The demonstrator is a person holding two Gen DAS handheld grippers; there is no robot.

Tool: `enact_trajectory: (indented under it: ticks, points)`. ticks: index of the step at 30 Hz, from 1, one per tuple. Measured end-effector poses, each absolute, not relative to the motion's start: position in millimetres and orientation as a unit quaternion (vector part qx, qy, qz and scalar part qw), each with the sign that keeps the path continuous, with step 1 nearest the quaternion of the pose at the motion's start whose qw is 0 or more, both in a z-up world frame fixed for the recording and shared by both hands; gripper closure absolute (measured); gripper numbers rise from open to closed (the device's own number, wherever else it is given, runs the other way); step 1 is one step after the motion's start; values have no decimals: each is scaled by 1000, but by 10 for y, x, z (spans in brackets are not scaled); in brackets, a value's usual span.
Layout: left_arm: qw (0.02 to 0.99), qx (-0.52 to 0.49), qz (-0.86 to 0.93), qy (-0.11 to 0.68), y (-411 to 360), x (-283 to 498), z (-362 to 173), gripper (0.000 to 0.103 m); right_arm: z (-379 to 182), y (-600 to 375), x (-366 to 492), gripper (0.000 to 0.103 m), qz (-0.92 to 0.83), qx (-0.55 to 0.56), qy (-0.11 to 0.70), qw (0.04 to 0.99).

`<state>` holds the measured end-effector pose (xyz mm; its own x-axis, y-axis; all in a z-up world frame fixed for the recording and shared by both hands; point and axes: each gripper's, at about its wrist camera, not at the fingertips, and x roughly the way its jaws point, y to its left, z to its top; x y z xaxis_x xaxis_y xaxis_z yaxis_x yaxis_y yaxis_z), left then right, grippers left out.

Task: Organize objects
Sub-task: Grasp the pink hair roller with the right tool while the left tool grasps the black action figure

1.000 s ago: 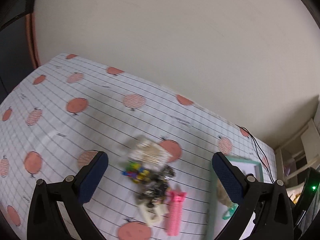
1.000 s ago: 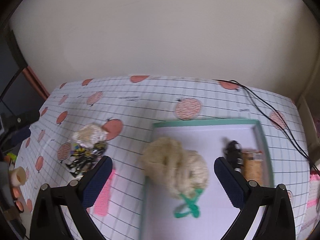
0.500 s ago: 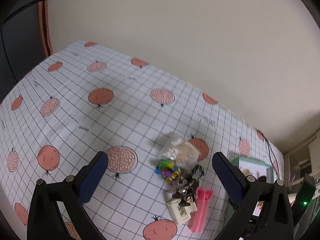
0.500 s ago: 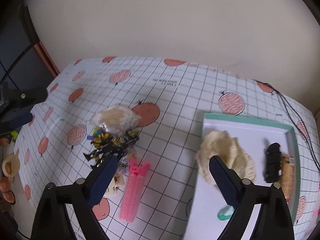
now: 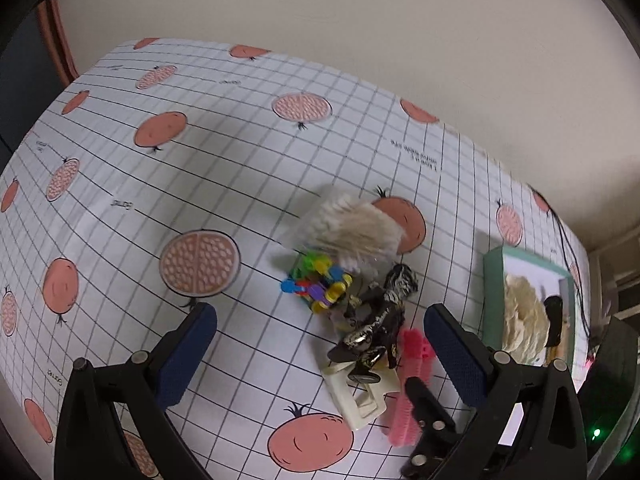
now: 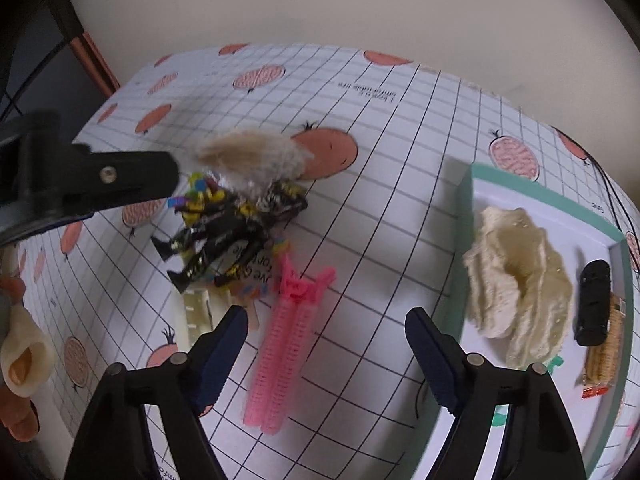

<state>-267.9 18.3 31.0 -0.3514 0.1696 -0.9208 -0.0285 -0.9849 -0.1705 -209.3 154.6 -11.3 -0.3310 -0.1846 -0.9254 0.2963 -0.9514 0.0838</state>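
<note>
A pile lies on the pomegranate-print cloth: a bag of cotton swabs, coloured pegs, black sweet wrappers, a white clip box and a pink hair roller. My left gripper hangs open above the pile, holding nothing. My right gripper is open too, and the pink hair roller lies between its fingers, untouched. The sweet wrappers and swab bag lie beyond it. The green tray on the right holds a cream cloth, a black item and a cracker packet.
A cable runs along the table's far right edge by the wall. The left gripper's finger reaches over the pile's left side in the right wrist view. A cream cup-shaped thing sits at the far left edge. Open cloth stretches left of the pile.
My right gripper has moved left from above the tray to above the pink roller. The left view has swung in closer, so the pile now sits between its fingers. Both stay open.
</note>
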Motion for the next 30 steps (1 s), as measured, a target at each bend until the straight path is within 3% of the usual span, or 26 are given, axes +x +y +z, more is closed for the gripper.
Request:
enact_trajectory:
  ticks: [4, 8, 12, 14, 16, 20, 24, 28, 30]
  points:
    - [67, -575, 814, -52, 271, -2672, 218, 2, -198, 1525, -2089, 22, -807, 568, 64, 149]
    - [68, -581, 810, -40, 346, -2664, 168, 13, -255, 1582, -2107, 27, -803, 575, 58, 145]
    - [72, -584, 808, -32, 400, -2644, 119, 19, -239, 1626, -2116, 46, -803, 576, 57, 145]
    - [73, -588, 805, -29, 426, -2642, 99, 32, -253, 1626, -2116, 54, -799, 580, 55, 148]
    - [76, -590, 804, -24, 445, -2629, 81, 37, -274, 1635, -2135, 62, -796, 584, 52, 153]
    - [83, -596, 798, -28, 458, -2625, 42, 53, -277, 1648, -2148, 63, -795, 584, 49, 156]
    - [90, -596, 797, -28, 479, -2609, 51, 62, -275, 1678, -2127, 63, -794, 585, 39, 160]
    - [95, -596, 797, -33, 477, -2601, 82, 84, -272, 1678, -2148, 64, -794, 585, 36, 160]
    - [96, -594, 798, -31, 472, -2608, 107, 88, -268, 1687, -2131, 64, -794, 585, 36, 160]
